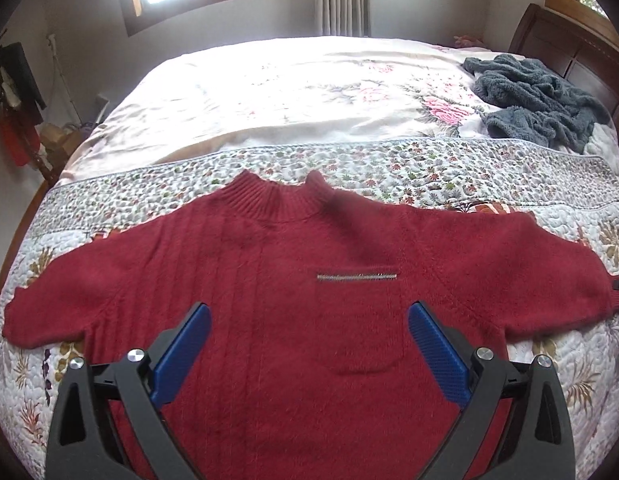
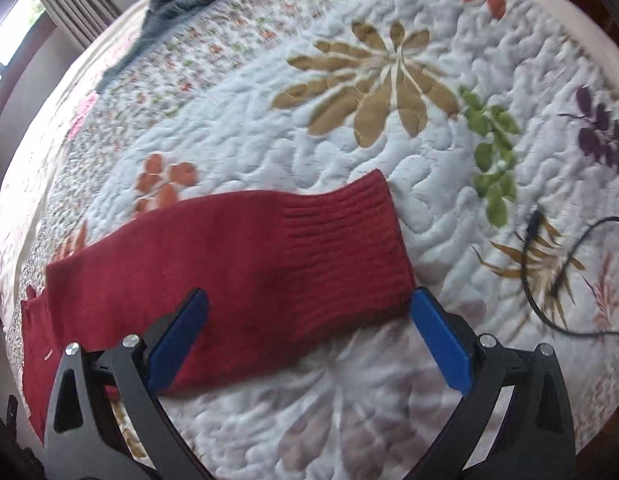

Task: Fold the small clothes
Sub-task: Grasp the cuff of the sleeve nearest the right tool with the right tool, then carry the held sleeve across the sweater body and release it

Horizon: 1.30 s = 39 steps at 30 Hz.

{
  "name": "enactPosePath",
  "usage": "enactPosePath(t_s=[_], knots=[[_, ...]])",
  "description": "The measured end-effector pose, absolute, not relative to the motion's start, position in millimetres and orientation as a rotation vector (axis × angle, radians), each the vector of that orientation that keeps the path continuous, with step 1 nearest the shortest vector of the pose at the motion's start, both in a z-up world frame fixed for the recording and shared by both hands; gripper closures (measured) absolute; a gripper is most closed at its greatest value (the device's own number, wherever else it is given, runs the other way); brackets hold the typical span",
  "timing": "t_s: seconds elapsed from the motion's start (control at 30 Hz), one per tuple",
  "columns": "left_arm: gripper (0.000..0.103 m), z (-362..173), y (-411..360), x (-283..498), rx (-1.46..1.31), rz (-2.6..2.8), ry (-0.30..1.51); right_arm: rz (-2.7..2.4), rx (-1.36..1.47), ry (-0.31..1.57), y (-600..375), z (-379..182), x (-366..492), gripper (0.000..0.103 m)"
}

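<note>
Blue pads of our left gripper (image 1: 308, 316) sit nearest the lens in the left wrist view, jaws spread wide and holding nothing, poised over the lower body of the sweater (image 1: 293, 300). It lies flat and face up on the quilt (image 1: 389, 168), collar away from us, both sleeves stretched out to the sides. We judge no fold is made yet. From this spot the risks are plain: close on the fuzzy knit mid-body and we pinch only the top layer, so the front lifts off the back and the fold bunches. The zip (image 1: 356, 277) on the chest could snag a pad if we drag across it. A grey garment (image 1: 537, 100) lies well apart near the headboard, out of the way.

Wide-open jaws of our right gripper (image 2: 309, 312) fill the foreground of the right wrist view, also holding nothing, straddling the sleeve (image 2: 237, 264) close to its ribbed cuff (image 2: 349, 240). The frame is blurred. If we close here, the right pad may miss the cuff edge and catch the quilt instead, pulling up bedding with the sleeve. A black cable (image 2: 549, 276) lies on the quilt just beyond the cuff; a sweep that way could hook it.
</note>
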<state>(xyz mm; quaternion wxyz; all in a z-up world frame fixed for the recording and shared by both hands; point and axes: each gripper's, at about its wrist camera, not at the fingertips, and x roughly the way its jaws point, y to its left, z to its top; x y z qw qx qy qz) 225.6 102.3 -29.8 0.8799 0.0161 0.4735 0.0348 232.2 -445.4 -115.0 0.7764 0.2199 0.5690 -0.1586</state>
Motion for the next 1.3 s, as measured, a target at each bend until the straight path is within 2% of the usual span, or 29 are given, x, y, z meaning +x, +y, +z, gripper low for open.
enactPosePath(t_s=[0.07,0.1,0.2,0.27,0.33,0.37,0.43,0.5,0.73,0.93,1.3], knots=[[0.004,-33,102,230,0.038,0.078,0.990,-0.330,0.500,1.234,-450,-121,235,0.004],[0.004,-35,102,232,0.038,0.083,0.993,-0.337,0.501,1.231,-452,-123,236,0.010],[0.004,-41,106,235,0.034,0.093,1.006,-0.381,0.480,1.224,-455,-124,236,0.036],[0.004,-45,111,234,0.030,0.102,1.014,-0.396,0.451,1.220,-457,-123,233,0.047],[0.004,-47,115,231,0.027,0.110,1.018,-0.413,0.413,1.213,-458,-121,229,0.066],[0.004,-47,117,229,0.026,0.113,1.019,-0.418,0.400,1.213,-458,-120,227,0.069],[0.004,-48,122,226,0.021,0.118,1.023,-0.396,0.397,1.200,-458,-114,219,0.083],[0.004,-47,126,222,0.022,0.123,1.022,-0.363,0.403,1.186,-455,-106,216,0.089],[0.004,-44,145,213,0.012,0.138,1.027,-0.249,0.408,1.111,-419,-59,209,0.090],[0.004,-44,162,209,-0.015,0.150,1.048,-0.083,0.419,1.083,-351,-29,230,0.091],[0.004,-42,184,204,-0.038,0.140,1.056,0.223,0.307,1.089,-179,-23,266,0.091]])
